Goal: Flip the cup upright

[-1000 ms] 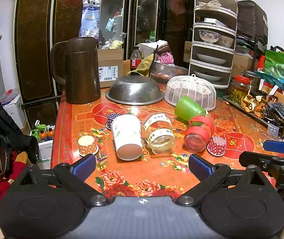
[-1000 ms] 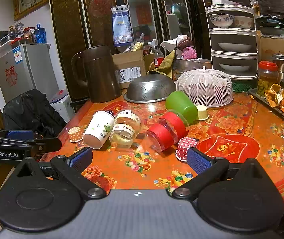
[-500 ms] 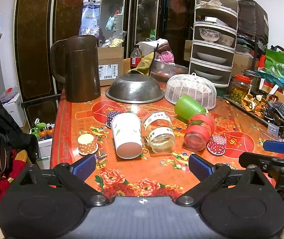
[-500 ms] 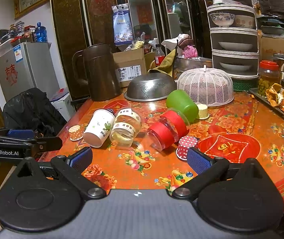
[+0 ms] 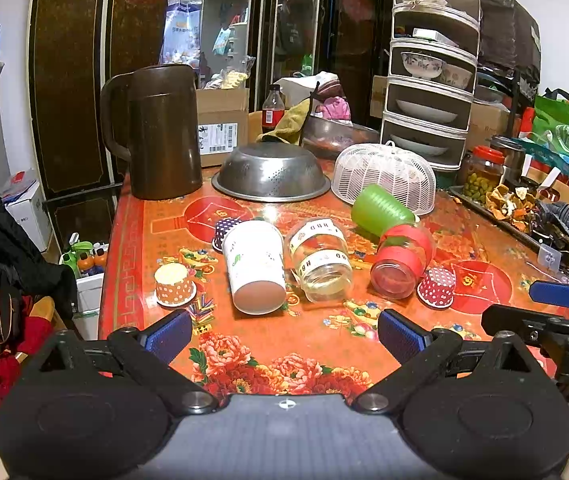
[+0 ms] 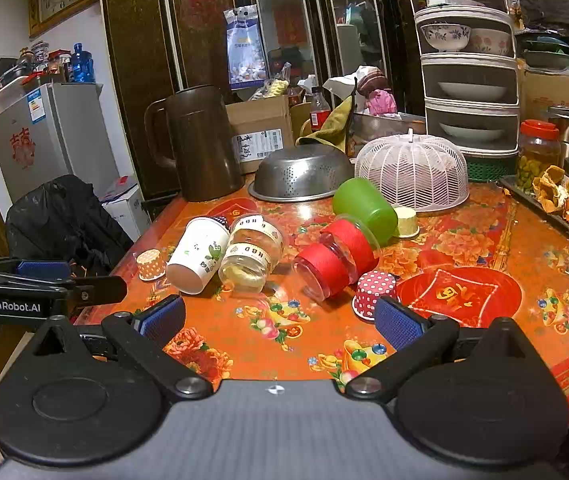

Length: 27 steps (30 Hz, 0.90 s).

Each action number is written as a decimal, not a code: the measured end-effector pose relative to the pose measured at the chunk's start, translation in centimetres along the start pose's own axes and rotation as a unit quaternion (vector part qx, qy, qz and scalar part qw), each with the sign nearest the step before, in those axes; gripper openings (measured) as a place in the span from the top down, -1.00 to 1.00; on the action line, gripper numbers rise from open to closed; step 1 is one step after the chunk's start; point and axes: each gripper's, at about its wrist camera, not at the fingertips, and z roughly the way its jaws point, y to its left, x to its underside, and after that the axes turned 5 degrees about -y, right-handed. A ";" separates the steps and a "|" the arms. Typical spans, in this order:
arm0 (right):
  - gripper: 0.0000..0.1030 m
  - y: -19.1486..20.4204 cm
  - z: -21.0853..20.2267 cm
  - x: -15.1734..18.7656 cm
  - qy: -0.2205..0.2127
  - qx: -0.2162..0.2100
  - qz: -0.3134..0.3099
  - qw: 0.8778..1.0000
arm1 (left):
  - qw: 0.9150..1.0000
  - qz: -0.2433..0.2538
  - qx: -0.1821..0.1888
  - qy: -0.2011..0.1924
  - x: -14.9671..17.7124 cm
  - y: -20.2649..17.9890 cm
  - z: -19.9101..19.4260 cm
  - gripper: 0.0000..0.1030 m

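**Cups on their sides, both grippers empty**

Left hand-held gripper [image 5: 284, 330] was spread wide, nothing between its blue pads, hovering over the near edge of the desk [image 5: 292, 360]. Right hand-held gripper [image 6: 278, 318] likewise wide and empty, also low at the near edge.

White paper cup [image 5: 254, 266] lay on its side mid-desk, open mouth toward the camera, just ahead of the left gripper. Touching its right flank: a clear glass jar [image 5: 322, 264], also tipped over. Further right, a red-banded jar [image 5: 402, 260] on its side, with a green cup [image 5: 380, 210] lying behind it.

Small patterned paper cups sat inverted: an orange dotted one [image 5: 174, 290] left of the white cup, a red dotted one [image 5: 436, 286] beside the red jar.

At the back stood a brown pitcher [image 5: 160, 132], an upturned steel colander [image 5: 272, 178] and a white mesh food cover [image 5: 388, 178].
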 end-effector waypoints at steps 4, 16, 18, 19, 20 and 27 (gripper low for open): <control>-0.98 0.0 0.0 0.1 -0.001 -0.002 0.000 1.000 | 1.000 0.000 -0.001 0.001 -0.1 -0.1 0.1 -0.95; -0.98 -1.5 -0.2 0.2 -0.003 -0.008 0.011 1.000 | 0.999 0.002 -0.028 0.017 -4.0 2.0 2.8 -1.00; -0.98 -1.9 -0.2 0.2 -0.004 -0.012 0.018 1.000 | 0.997 -0.006 -0.012 0.079 -5.4 3.1 6.3 -1.00; -0.98 -2.1 -0.3 0.2 -0.005 -0.014 0.021 1.000 | 0.995 -0.011 -0.005 0.101 -5.9 3.4 7.8 -0.99; -0.98 -2.2 -0.4 0.3 -0.006 -0.018 0.024 1.000 | 0.993 -0.018 -0.005 0.112 -6.4 3.7 9.0 -0.95; -0.98 -3.5 -0.7 0.8 -0.004 -0.028 0.042 0.999 | 0.983 -0.011 -0.020 0.181 -7.8 3.3 15.4 -0.74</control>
